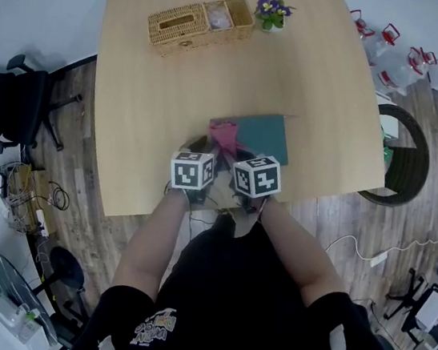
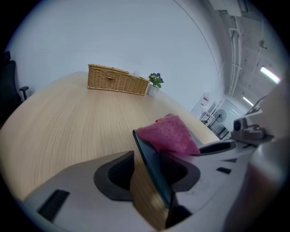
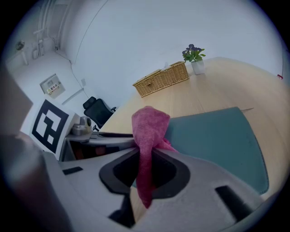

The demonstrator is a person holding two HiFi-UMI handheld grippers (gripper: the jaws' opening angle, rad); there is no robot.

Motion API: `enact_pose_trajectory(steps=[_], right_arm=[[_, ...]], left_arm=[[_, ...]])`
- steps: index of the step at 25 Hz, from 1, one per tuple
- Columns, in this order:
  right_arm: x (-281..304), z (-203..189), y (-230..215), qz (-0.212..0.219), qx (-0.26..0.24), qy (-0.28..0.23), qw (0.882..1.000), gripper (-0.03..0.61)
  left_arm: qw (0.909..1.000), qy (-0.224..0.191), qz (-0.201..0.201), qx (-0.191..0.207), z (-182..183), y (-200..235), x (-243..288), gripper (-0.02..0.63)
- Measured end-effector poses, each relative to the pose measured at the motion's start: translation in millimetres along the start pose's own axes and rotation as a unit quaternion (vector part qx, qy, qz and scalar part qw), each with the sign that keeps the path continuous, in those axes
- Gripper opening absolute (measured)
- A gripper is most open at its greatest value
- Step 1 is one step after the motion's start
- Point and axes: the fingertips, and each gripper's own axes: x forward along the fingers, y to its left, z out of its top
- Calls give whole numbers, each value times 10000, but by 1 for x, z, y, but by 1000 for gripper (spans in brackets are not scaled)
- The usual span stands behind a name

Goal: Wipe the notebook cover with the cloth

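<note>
Left gripper [image 2: 152, 181] is clamped on the near edge of the notebook [image 3: 217, 140], which lies at the table's [image 1: 175, 83] near side. Right gripper [image 3: 142, 176] pinches the pink cloth [image 3: 147, 131], bunched over the cover's left part. Bare teal cover runs ahead and rightward from that cloth, so I'd expect the wipe to go that way

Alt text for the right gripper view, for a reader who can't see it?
The right gripper pinches a pink cloth between its jaws, over a teal notebook on a wooden table. A wicker basket and a small potted flower stand at the table's far end.
</note>
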Motion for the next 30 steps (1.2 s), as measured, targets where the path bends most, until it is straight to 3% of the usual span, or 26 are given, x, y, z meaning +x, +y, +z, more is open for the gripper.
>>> enact_pose_trajectory(steps=[5,12,30], right_arm=[[-1,0,-3,-215,-434,70,9988,66],[-13,1,-23,-443,-446,23,9980,66],[-70,4,-118,-1248,296,-382,9910,66]], left_arm=[[10000,8,-28,22,1,0,0,172],[10000,21,-32,14,0,0,0,172],[10000,20,-17,26,0,1,0,170]])
